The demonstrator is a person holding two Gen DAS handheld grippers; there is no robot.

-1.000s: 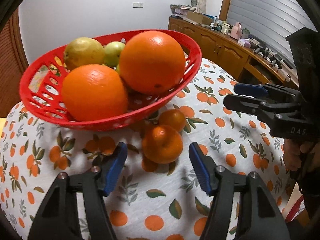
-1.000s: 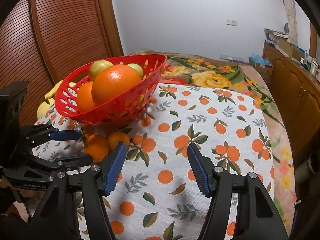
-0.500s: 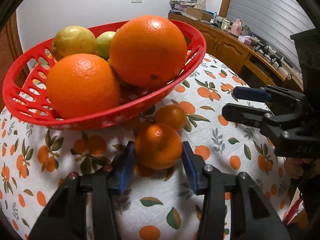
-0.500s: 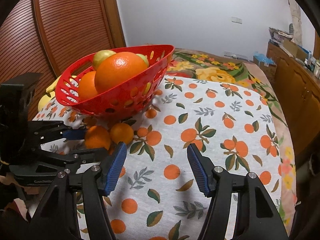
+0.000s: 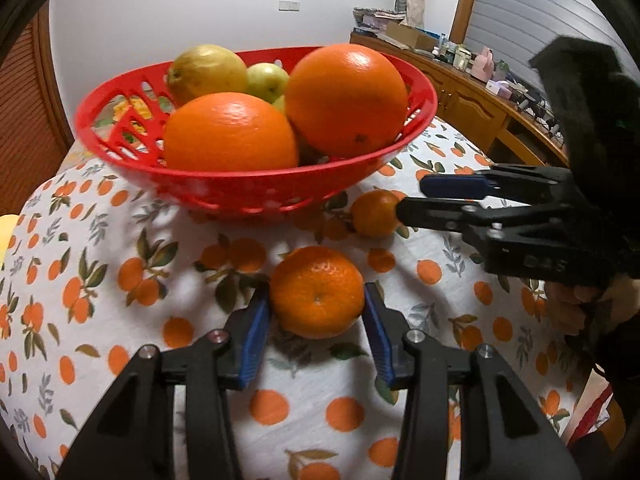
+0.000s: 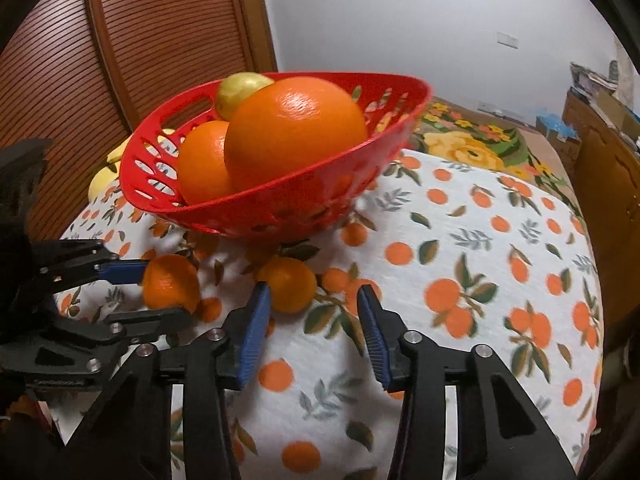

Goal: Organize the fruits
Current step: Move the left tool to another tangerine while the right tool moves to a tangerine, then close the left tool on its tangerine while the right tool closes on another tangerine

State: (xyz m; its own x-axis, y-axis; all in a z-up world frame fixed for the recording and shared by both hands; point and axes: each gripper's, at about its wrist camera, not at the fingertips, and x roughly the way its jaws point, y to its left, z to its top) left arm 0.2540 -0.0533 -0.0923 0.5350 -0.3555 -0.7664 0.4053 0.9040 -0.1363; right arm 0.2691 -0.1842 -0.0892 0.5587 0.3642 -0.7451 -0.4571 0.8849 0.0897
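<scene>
Though small, tangerine (image 5: 317, 292) looks dimpled, glossy orange.

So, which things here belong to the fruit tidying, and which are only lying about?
Belong to the job: red basket, left orange and right orange in it, near tangerine, far tangerine.
Only lying about: printed cloth, bottles on the sideboard, cardboard box, flowered blanket.

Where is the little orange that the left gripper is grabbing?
In the left wrist view, the small mandarin sits low in the middle on the tablecloth, between the left gripper pads, just in front of the red basket.
</scene>
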